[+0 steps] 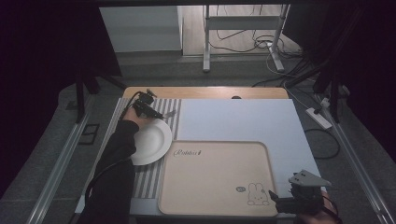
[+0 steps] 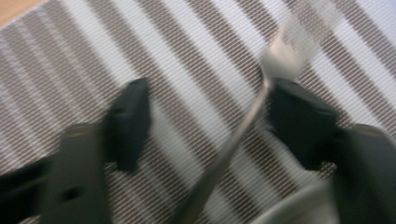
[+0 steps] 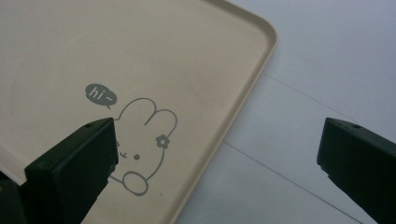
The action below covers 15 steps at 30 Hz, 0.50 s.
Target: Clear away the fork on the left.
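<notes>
Jaws of my right gripper [image 1: 280, 201] stand wide apart with nothing between them, at the near right corner of the table, straddling the corner of the beige tray [image 1: 187, 186]: in the right gripper view one jaw hangs over the printed rabbit [image 3: 144, 144] and its "hi~" bubble, the other over the pale blue sheet [image 3: 327, 70] beside the rim. The tray fills the near middle of the table and I see nothing lying on it. To its left a white plate [image 1: 152, 140] sits on the striped mat [image 1: 147, 179], its edge just beside the tray's far left corner. Beyond the plate my left gripper [image 1: 156, 113] reaches over the mat; in the left gripper view its jaws are spread, and a metal fork [image 2: 261, 93] runs between them, close against one jaw. The picture is blurred, so I cannot tell whether they touch it.
</notes>
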Motion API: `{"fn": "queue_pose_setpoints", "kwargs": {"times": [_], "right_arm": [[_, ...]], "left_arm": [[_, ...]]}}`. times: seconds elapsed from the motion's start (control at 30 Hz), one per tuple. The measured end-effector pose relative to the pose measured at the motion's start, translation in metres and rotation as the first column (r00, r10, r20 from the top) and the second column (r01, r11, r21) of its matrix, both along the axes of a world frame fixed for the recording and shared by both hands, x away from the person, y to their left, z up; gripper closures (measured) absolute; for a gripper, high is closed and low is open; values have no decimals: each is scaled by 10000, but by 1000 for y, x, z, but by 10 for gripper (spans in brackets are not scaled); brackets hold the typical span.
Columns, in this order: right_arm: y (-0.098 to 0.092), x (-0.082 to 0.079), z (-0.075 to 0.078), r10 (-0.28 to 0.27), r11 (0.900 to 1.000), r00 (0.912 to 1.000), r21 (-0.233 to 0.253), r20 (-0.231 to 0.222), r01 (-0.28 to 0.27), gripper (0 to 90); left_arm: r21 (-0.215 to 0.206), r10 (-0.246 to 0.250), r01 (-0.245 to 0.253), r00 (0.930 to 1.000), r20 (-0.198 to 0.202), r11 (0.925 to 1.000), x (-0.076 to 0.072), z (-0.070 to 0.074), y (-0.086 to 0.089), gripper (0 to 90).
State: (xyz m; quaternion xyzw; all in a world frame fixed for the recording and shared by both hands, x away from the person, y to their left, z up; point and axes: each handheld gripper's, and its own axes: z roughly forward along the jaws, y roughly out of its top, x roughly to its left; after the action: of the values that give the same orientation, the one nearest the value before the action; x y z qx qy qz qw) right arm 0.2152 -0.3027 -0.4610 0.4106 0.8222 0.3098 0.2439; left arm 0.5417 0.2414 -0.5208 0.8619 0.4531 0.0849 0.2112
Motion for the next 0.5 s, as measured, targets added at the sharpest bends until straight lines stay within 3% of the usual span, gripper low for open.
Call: {"fn": "queue_pose_setpoints", "kwargs": {"times": [0.13,0.17,0.27,0.5], "right_arm": [[0,0,0,1,10000,10000,2,-11,-1,0],[0,0,0,0,10000,10000,-1,-21,0,0],[1,0,0,4,10000,10000,-55,-23,-4,0],[1,0,0,14,10000,10000,-79,5,-14,0]], "left_arm": [[25,-56,57,10000,-12,10000,-2,1,9,554],[61,-118,118,9999,15,9999,-2,1,11,554],[155,-359,358,9993,38,9992,-6,2,16,793],[-94,-544,542,9983,-199,9985,-8,3,19,850]]}}
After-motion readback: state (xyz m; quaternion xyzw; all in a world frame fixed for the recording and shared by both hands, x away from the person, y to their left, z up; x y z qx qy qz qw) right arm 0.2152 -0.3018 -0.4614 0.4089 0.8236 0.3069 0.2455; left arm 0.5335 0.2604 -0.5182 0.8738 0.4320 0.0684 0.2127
